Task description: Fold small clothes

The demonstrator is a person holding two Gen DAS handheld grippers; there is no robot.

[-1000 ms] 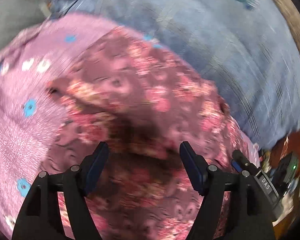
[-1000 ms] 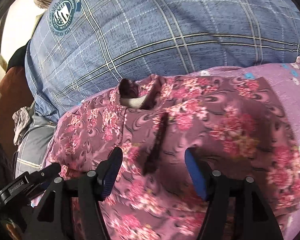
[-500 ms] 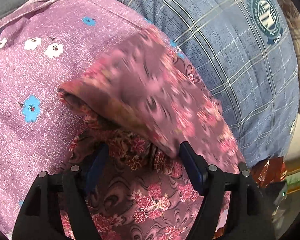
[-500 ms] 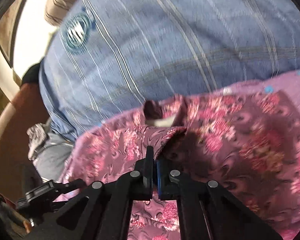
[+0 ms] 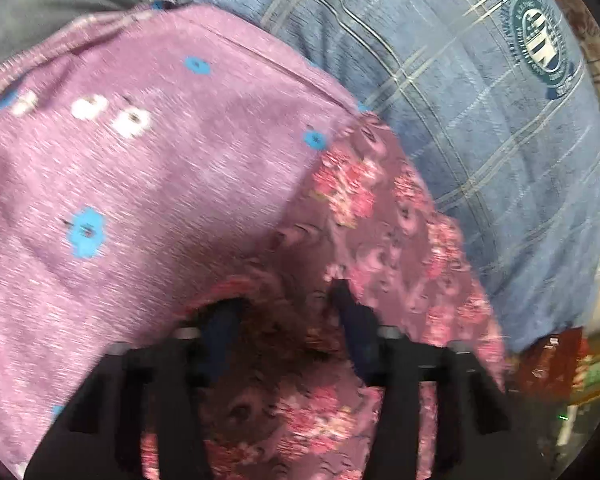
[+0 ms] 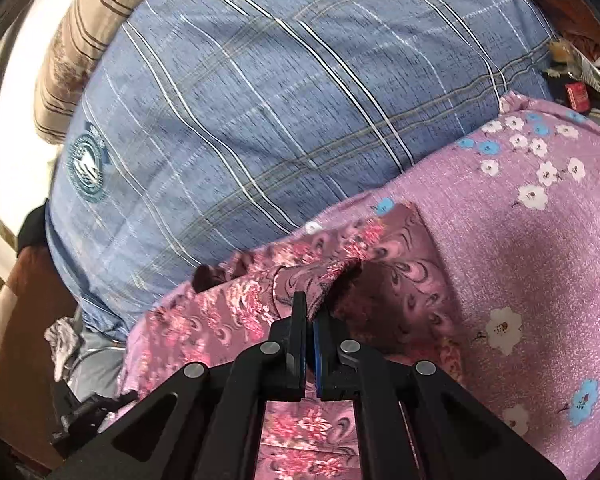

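- Two grippers work one floral garment (image 6: 228,320), which lies on the purple sheet (image 6: 540,280) near its edge beside the blue plaid pillow (image 6: 300,100).
- Right gripper (image 6: 310,320): jaws together, clamped on a garment fold. Maintain grip.
- Left gripper (image 5: 288,320): jaws have just been closing, bunched cloth between them; contact blurred, so I cannot tell. Confirm grip before folding.

Both wrist views close, angled down, sharing floral garment (image 5: 400,240)

R claw (image 6: 310,320) clamped on floral garment (image 6: 228,312) edge, pulled it across | L claw (image 5: 288,320) closing, bunched cloth between
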